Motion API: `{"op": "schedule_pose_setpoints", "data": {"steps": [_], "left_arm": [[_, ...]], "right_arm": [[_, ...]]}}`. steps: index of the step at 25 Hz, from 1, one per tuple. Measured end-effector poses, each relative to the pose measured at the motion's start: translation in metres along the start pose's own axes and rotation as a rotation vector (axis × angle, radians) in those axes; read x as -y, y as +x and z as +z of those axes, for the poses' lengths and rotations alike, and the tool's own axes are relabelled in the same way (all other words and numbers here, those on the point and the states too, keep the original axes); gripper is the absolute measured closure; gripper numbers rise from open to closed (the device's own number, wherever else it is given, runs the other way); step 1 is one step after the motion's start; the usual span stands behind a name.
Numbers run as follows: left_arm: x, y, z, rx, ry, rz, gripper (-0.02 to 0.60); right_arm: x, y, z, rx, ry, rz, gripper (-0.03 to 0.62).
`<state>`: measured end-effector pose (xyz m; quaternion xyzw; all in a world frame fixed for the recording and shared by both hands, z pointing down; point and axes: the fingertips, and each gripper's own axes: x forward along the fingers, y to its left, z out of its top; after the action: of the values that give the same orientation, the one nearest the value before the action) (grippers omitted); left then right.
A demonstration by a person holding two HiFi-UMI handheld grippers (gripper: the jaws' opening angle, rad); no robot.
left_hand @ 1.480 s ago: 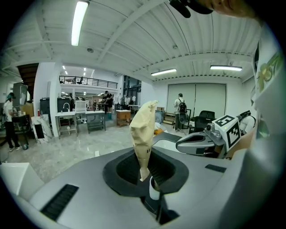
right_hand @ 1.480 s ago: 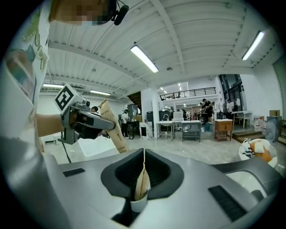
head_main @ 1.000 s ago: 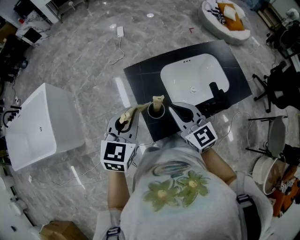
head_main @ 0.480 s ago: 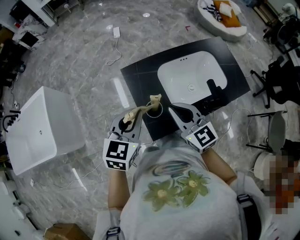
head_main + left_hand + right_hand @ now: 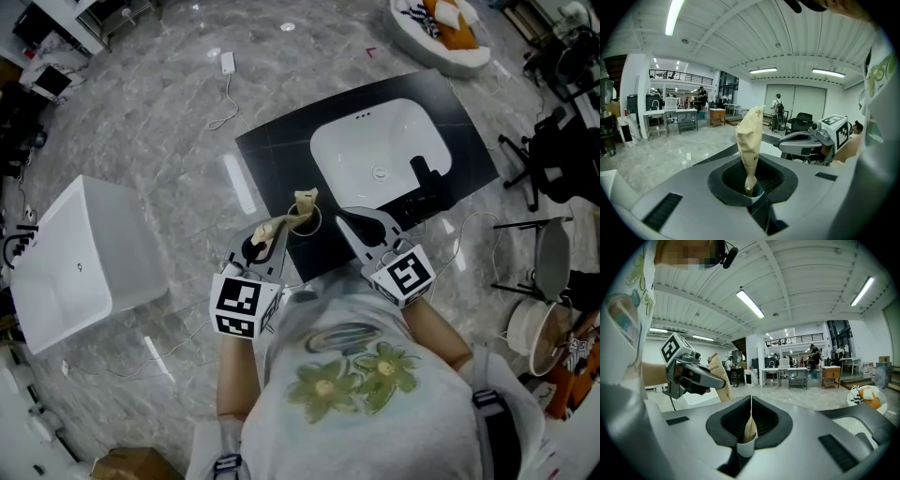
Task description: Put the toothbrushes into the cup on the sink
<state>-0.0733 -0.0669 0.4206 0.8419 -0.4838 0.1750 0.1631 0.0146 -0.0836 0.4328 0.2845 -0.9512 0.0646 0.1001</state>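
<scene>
Marble floor surrounds the black table (image 5: 267,155) with its white sink (image 5: 375,150); the cup (image 5: 307,225) stands at the table's near corner. My left gripper (image 5: 270,232) pinches 1 paper-wrapped toothbrush (image 5: 751,140) by its lower end, with the long axis slanting toward the cup and the tip just beside the rim. My right gripper (image 5: 345,217) is pressed together, with the cup straight ahead of its tips (a second toothbrush (image 5: 750,425) already stands inside). Judgement: the left hand must bring the tip over the mouth.
</scene>
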Motion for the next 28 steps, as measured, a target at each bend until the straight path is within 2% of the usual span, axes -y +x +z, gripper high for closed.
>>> {"op": "schedule_pose_setpoints", "data": {"steps": [12,28], "left_arm": [[-0.002,0.019,-0.016,-0.057,-0.002,-0.023,0.537],[-0.006,0.048,-0.041,-0.142,0.047,-0.041,0.537]], "right_arm": [[0.006,0.007,-0.006,-0.014,0.02,0.006,0.549],[0.016,0.017,-0.014,-0.037,0.03,0.005,0.549]]}}
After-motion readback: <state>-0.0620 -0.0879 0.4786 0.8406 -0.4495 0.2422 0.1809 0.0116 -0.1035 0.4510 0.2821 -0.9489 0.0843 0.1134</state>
